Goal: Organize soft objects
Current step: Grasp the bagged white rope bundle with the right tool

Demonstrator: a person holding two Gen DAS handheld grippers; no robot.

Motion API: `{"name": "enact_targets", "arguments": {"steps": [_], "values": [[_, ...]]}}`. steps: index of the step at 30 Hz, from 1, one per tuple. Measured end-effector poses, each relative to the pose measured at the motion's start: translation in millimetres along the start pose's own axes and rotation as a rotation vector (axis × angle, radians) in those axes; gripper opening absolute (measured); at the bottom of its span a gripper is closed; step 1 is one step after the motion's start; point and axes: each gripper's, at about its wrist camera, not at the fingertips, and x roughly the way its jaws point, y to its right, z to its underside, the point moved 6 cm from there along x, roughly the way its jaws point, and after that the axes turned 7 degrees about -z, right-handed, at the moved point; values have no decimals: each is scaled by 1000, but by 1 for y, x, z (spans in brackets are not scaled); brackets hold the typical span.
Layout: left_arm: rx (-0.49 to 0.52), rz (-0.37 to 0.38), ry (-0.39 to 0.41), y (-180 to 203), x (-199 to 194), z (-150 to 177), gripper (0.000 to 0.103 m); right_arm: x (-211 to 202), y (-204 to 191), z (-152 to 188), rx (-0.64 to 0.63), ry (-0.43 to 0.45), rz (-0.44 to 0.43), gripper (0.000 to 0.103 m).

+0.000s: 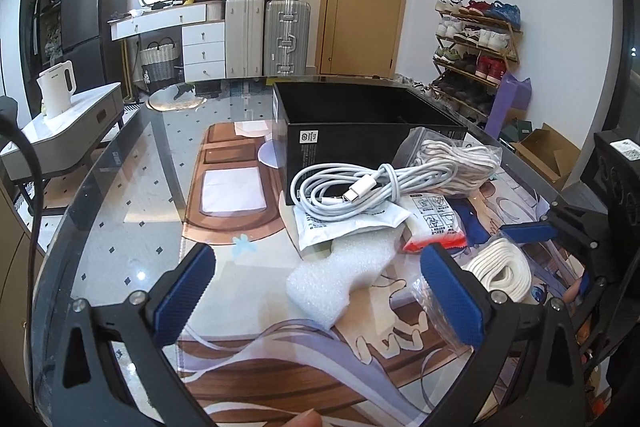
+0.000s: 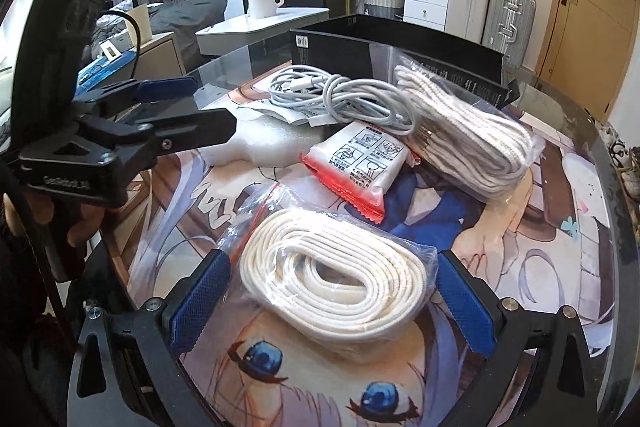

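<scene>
A black open box (image 1: 360, 115) stands at the back of the printed mat (image 1: 240, 347); it also shows in the right wrist view (image 2: 360, 47). In front lie a coiled white charging cable (image 1: 360, 187), a bagged grey-white rope bundle (image 2: 464, 135), a white packet with red edge (image 2: 360, 163), a white foam piece (image 1: 340, 275) and a bagged white cord coil (image 2: 336, 279). My left gripper (image 1: 316, 291) is open, its fingers either side of the foam piece. My right gripper (image 2: 332, 303) is open, straddling the bagged cord coil.
The glass table's curved edge (image 1: 120, 163) runs on the left. A side table with a white kettle (image 1: 58, 87) stands beyond it. Suitcases (image 1: 286, 35), a dresser and a shoe rack (image 1: 476, 43) line the far wall.
</scene>
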Motion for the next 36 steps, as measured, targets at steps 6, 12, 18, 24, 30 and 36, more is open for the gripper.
{"name": "enact_targets", "arguments": {"steps": [6, 12, 18, 24, 30, 36], "values": [[4, 1, -5, 1, 1, 0, 103, 7, -3, -2, 14, -14, 5, 102], [5, 3, -9, 2, 2, 1, 103, 11, -3, -3, 25, -18, 10, 102], [7, 8, -22, 3, 4, 2, 103, 11, -2, -3, 29, -11, 20, 100], [11, 9, -27, 3, 6, 4, 103, 7, 1, -3, 24, 7, 23, 84], [12, 9, -29, 3, 7, 4, 103, 1, 4, 0, 14, 27, 12, 69], [14, 8, -29, 3, 7, 5, 103, -8, 7, -1, 19, 55, 6, 57]]}}
